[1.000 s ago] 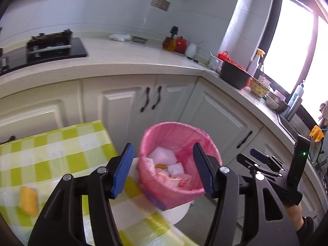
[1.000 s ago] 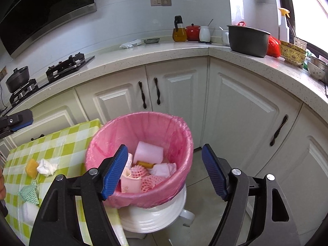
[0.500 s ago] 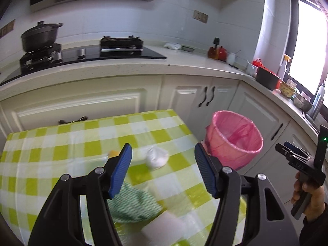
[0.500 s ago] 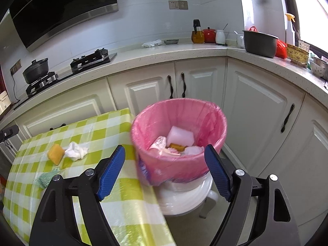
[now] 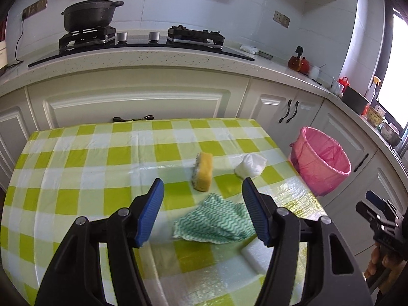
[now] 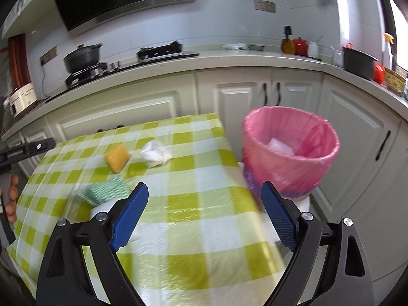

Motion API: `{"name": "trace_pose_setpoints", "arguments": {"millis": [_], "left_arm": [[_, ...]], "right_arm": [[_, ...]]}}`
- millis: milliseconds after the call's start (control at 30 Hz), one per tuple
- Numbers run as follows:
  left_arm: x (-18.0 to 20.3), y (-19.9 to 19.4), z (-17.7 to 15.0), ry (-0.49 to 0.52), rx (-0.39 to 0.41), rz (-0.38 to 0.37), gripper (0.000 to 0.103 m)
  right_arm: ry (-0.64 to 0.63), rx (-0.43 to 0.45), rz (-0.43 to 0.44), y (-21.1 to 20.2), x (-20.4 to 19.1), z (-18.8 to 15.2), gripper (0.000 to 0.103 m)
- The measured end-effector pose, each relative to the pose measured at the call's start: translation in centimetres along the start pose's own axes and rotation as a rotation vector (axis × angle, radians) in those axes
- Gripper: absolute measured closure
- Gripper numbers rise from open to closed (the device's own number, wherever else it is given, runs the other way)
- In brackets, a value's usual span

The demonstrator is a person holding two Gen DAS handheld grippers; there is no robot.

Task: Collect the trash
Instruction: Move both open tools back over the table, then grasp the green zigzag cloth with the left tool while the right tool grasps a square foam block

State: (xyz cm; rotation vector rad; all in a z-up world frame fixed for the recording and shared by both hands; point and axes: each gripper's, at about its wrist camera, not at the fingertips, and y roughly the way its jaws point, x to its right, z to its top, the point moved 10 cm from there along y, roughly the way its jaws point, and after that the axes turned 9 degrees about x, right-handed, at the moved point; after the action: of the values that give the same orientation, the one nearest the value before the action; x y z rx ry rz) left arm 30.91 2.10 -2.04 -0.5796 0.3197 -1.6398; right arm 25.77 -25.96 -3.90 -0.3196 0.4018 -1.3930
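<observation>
On the green-checked table [image 5: 76, 173] [image 6: 204, 204] lie a yellow sponge [image 5: 204, 169] [image 6: 117, 161], a crumpled white tissue [image 5: 250, 165] [image 6: 156, 153], a green zigzag cloth [image 5: 215, 220] [image 6: 102, 191] and a white foam block [image 5: 257, 256] [image 6: 102, 207]. The pink-lined bin [image 5: 320, 162] [image 6: 288, 153] stands off the table's right end, with trash inside. My left gripper [image 5: 202, 213] hangs over the cloth, its jaws opening, nothing between them. My right gripper [image 6: 204, 216] hovers over the table's near right part, jaws opening and empty.
White cabinets [image 5: 137, 102] and a counter with a stove and black pot [image 5: 89, 15] run behind the table. Jars and a dark pot [image 6: 359, 62] stand on the right counter. A hand [image 6: 10, 199] holding the left gripper shows at the left edge of the right wrist view.
Both grippers have swung left, away from the bin and over the table. The bin moved from between the fingers to the right side. The right jaws have spread wider.
</observation>
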Motion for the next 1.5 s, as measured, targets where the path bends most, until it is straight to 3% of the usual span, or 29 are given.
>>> {"name": "trace_pose_setpoints", "arguments": {"millis": [300,733,967,1033,1300,1500], "left_arm": [[-1.8,0.5,-1.6,-0.006,-0.033,-0.017,0.038],[-2.9,1.0,-2.7,-0.023,-0.048,-0.038,0.038],[-3.1,1.5,-3.6,-0.024,-0.066,-0.044,0.038],[-2.9,1.7,-3.9,-0.023,-0.072,-0.049,0.038],[-0.7,3.0,-5.5,-0.006,-0.116,-0.093,0.039],[2.3,4.8,-7.5,0.031,-0.175,-0.139,0.043]], "right_arm": [[-0.096,-0.070,0.099,0.8,-8.8,-3.8,0.019],[-0.197,-0.161,0.104,4.1,-14.3,-7.7,0.019],[-0.233,-0.199,0.081,5.7,-14.6,-9.0,0.019],[-0.230,-0.212,0.083,5.9,-14.4,-9.2,0.040],[-0.199,-0.190,0.093,5.1,-12.9,-8.0,0.039],[-0.142,-0.156,0.062,4.1,-9.3,-5.8,0.039]]}}
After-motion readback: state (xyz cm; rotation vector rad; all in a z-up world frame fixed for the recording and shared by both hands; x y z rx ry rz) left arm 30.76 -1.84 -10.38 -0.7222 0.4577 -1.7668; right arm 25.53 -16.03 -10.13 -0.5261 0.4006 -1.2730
